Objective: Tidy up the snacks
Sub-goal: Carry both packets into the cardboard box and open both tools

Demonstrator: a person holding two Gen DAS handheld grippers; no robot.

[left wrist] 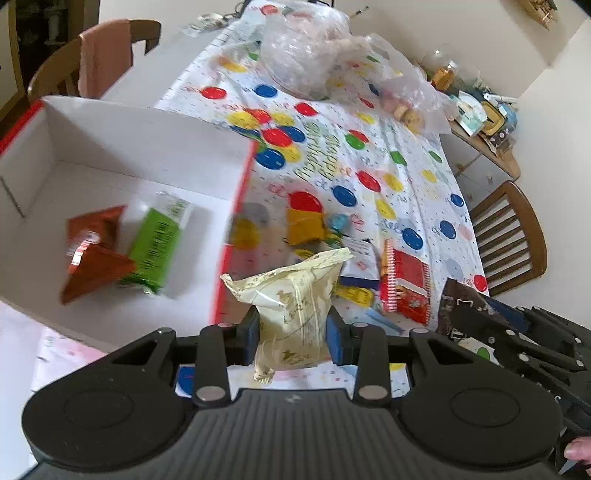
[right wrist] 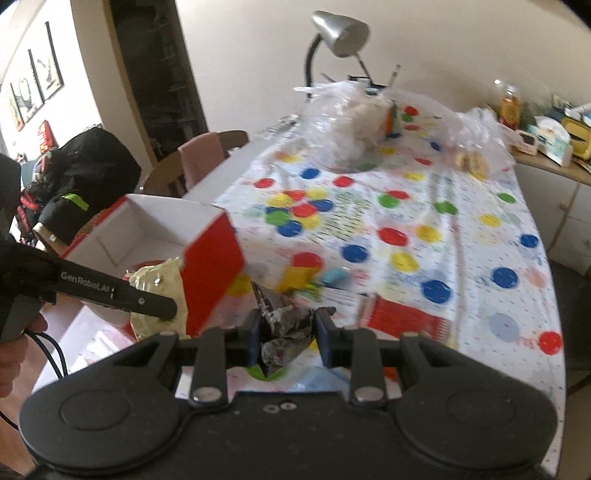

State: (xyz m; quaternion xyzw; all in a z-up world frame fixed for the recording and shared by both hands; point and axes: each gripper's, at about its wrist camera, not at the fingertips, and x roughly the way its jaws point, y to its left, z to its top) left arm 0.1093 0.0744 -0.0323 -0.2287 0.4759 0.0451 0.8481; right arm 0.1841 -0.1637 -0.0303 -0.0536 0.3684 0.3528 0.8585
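My left gripper (left wrist: 292, 338) is shut on a pale cream snack bag with gold stars (left wrist: 291, 295), held above the table just right of the red-and-white box (left wrist: 236, 206). Inside the box lie an orange-red packet (left wrist: 96, 254) and a green carton (left wrist: 157, 243). My right gripper (right wrist: 286, 334) is shut on a dark crinkled snack bag (right wrist: 284, 325); the same dark bag (left wrist: 461, 306) shows at the right of the left wrist view. In the right wrist view the left gripper's fingers (right wrist: 147, 301) and cream bag (right wrist: 162, 288) sit beside the box (right wrist: 218, 266).
More snacks lie on the balloon-print tablecloth (left wrist: 399, 166): a red packet (left wrist: 406, 284), a yellow-and-red pack (left wrist: 304, 218), a blue-and-white box (left wrist: 360, 264). Clear plastic bags (left wrist: 306, 48) sit at the far end. Wooden chairs (left wrist: 509, 236) flank the table; a lamp (right wrist: 340, 33) stands behind.
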